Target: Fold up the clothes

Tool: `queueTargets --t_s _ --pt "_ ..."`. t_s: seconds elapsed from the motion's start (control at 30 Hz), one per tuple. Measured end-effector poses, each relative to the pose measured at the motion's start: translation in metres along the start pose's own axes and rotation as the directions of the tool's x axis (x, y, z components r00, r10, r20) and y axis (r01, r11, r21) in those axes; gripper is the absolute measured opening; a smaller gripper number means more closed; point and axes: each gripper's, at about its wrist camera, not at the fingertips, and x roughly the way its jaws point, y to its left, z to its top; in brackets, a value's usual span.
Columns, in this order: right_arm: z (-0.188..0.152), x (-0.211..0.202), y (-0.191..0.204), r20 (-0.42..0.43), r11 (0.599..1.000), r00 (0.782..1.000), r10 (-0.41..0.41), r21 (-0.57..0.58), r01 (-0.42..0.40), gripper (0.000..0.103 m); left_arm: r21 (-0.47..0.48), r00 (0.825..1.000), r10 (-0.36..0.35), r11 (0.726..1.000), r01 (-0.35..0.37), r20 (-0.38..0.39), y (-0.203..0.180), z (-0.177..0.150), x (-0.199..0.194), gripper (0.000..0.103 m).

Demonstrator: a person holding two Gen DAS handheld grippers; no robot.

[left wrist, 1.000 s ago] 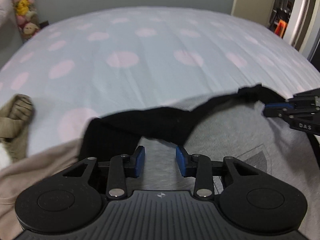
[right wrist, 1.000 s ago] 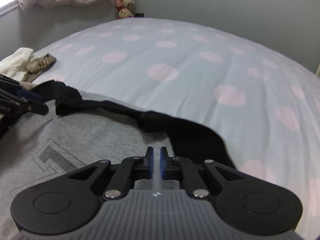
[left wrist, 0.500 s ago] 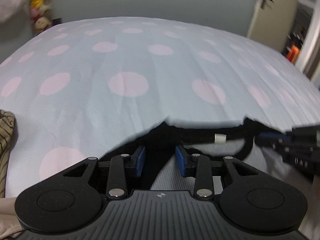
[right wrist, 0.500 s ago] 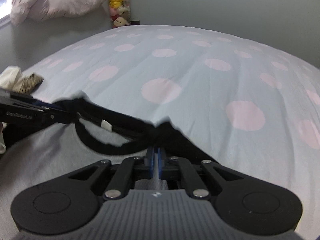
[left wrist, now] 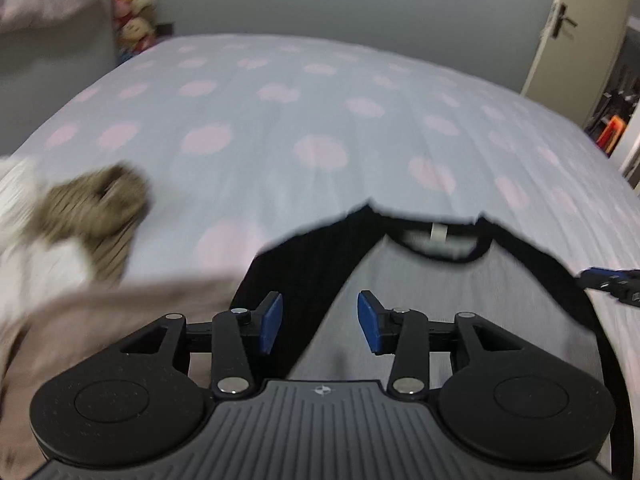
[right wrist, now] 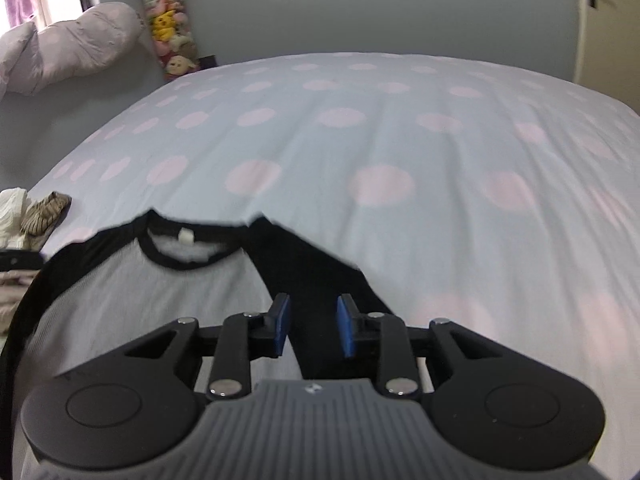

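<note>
A grey T-shirt with black sleeves and a black collar (left wrist: 424, 280) lies flat on the bed, collar away from me; it also shows in the right wrist view (right wrist: 160, 292). My left gripper (left wrist: 320, 322) is open and empty, hovering over the shirt's left black sleeve (left wrist: 296, 272). My right gripper (right wrist: 311, 324) is open and empty over the right black sleeve (right wrist: 316, 272). The right gripper's tip shows at the right edge of the left wrist view (left wrist: 608, 280).
The bed has a pale blue sheet with pink dots (right wrist: 380, 152). A pile of other clothes, beige, white and brown striped (left wrist: 80, 216), lies to the left of the shirt. A pink pillow (right wrist: 68, 52) and plush toys (right wrist: 172, 32) stand at the far left.
My right gripper has opened and let go of the shirt. The shirt has dropped flat onto the bed. Both grippers have pulled back, and the left one has swung left.
</note>
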Motion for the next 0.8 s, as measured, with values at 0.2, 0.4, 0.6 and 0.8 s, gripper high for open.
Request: queueTargets --t_s 0.2,0.4,0.6,0.8 --pt "-0.058 -0.075 -0.019 -0.019 0.99 0.998 -0.059 0.124 0.061 0.038 -0.059 0.999 0.018 0.998 -0.02 -0.029 0.009 -0.059 -0.056 0.042" --pt "-0.111 -0.121 -0.028 -0.085 0.968 0.992 -0.097 0.222 0.114 0.038 -0.127 0.999 0.042 0.991 -0.045 -0.024 0.012 -0.099 -0.088 0.042" --pt "-0.146 -0.126 -0.04 -0.211 0.94 0.971 -0.107 0.298 0.169 0.038 -0.173 1.0 0.011 0.985 -0.011 -0.003 0.018 -0.134 -0.099 0.042" --pt "-0.152 -0.117 -0.044 -0.277 0.919 0.954 -0.114 0.335 0.207 0.032 -0.262 1.0 -0.015 0.965 0.014 0.001 0.034 -0.143 -0.103 0.042"
